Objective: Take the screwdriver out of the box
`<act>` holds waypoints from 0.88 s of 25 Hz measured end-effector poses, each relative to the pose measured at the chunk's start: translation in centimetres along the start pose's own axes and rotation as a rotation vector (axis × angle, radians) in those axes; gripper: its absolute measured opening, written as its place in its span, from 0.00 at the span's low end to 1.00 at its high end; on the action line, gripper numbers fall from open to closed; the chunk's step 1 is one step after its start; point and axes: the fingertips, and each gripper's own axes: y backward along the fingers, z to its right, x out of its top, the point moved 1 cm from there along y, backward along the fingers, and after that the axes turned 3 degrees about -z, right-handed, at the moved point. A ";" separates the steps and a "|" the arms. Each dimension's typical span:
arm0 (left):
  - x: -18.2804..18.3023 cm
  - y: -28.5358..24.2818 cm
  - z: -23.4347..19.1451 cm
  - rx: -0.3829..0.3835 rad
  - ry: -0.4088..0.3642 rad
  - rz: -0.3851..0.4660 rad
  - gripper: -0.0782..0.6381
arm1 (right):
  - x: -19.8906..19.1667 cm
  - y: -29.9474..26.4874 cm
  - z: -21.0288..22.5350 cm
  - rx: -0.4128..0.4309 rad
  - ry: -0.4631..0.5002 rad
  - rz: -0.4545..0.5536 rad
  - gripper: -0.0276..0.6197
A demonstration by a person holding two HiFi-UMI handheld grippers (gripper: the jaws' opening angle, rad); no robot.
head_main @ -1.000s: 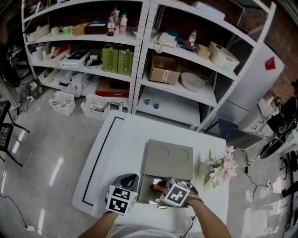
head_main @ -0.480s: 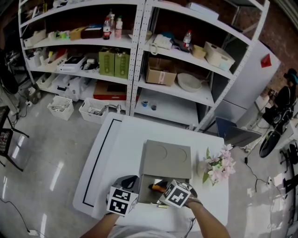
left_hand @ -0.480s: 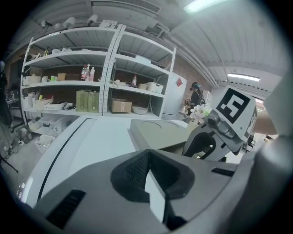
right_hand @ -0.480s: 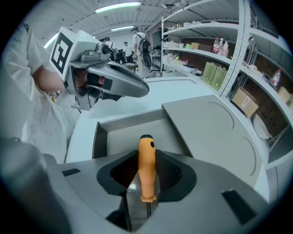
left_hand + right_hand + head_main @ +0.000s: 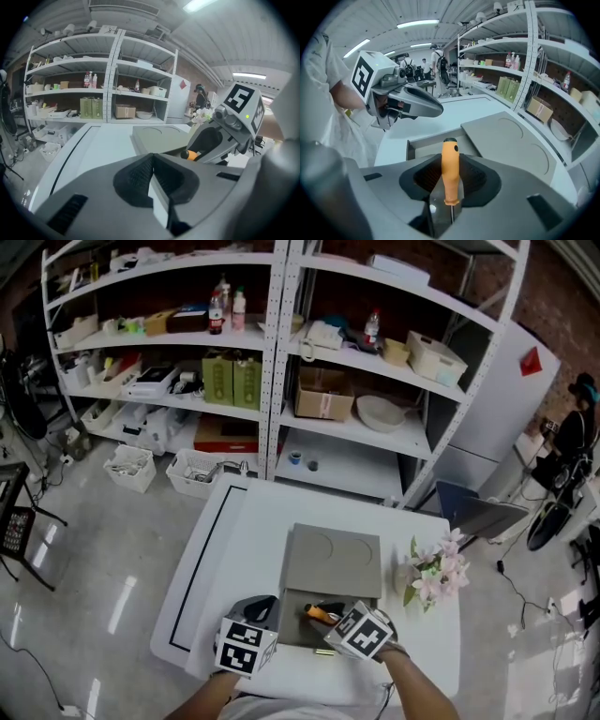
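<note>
The grey box (image 5: pixel 298 630) lies open on the white table, its lid (image 5: pixel 333 559) folded flat away from me. My right gripper (image 5: pixel 328 617) is shut on the orange handle of the screwdriver (image 5: pixel 316 613) and holds it just above the box's opening. In the right gripper view the screwdriver (image 5: pixel 450 180) stands between the pads, its thin shaft running back toward the camera, with the box (image 5: pixel 425 146) below. My left gripper (image 5: pixel 262 604) hovers at the box's left edge, its jaws (image 5: pixel 152 157) shut on nothing. From the left gripper view the orange handle (image 5: pixel 191 154) shows inside the right gripper (image 5: pixel 220 138).
A bunch of pink flowers (image 5: pixel 433 577) stands on the table right of the box. The white table (image 5: pixel 239 531) has a black line along its left side. Loaded metal shelves (image 5: pixel 281 362) rise behind it. Bins (image 5: pixel 131 467) sit on the floor at the left.
My right gripper has lifted a little and tilted, carrying the screwdriver up from the box's inside. The left gripper has stayed put.
</note>
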 end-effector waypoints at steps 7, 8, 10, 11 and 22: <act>1.2 2.1 0.6 0.058 0.011 0.037 0.11 | 1.0 3.1 0.1 -0.049 -0.017 0.116 0.23; 1.4 2.5 0.8 0.065 0.012 0.042 0.11 | 1.1 3.7 0.0 -0.053 -0.026 0.137 0.23; 1.8 3.1 1.3 0.076 0.014 0.052 0.11 | 1.4 4.8 -0.1 -0.058 -0.043 0.178 0.23; 2.0 3.4 1.5 0.081 0.015 0.057 0.11 | 1.5 5.3 -0.1 -0.063 -0.050 0.196 0.23; 3.9 5.3 4.1 0.112 -0.005 0.099 0.11 | 1.8 11.3 0.5 -0.177 -0.118 0.388 0.23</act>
